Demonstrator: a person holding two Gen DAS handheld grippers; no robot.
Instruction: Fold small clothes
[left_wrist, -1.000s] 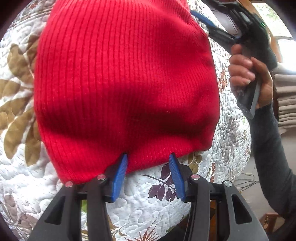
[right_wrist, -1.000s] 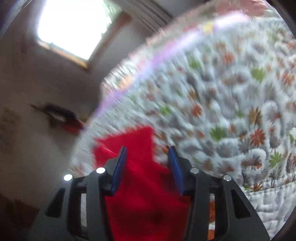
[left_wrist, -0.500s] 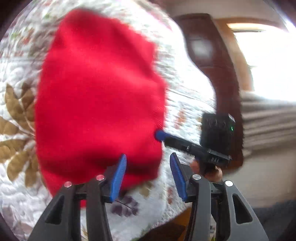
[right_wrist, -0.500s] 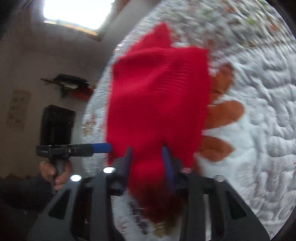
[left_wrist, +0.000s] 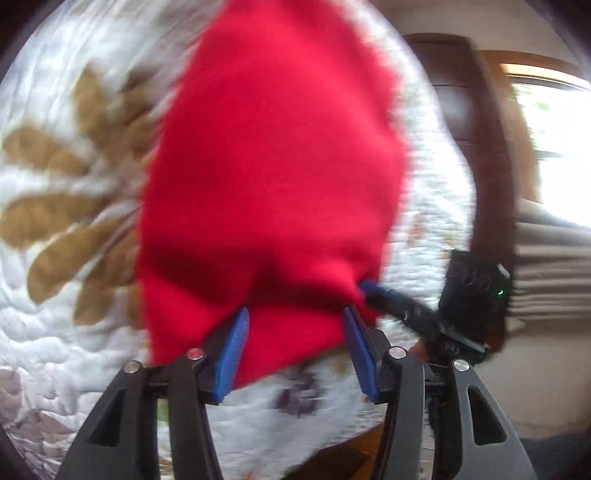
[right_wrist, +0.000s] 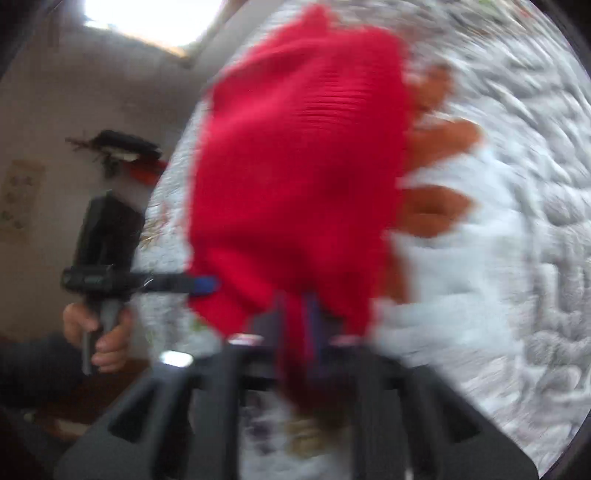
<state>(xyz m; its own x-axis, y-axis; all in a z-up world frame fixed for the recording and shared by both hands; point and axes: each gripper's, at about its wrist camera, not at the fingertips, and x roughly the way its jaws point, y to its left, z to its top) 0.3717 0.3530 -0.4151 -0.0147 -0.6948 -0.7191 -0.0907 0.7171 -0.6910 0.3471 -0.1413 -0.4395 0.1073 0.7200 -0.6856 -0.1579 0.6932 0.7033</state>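
Knitwear (left_wrist: 273, 166) looks soft and floppy; we pinch its near hem, right tool (right_wrist: 299, 328) clamped there, left tool (left_wrist: 295, 347) spread apart.

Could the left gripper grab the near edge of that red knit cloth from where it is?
Probably yes. The left gripper is open, the red cloth's near edge already lies between its fingers, and nothing blocks it.
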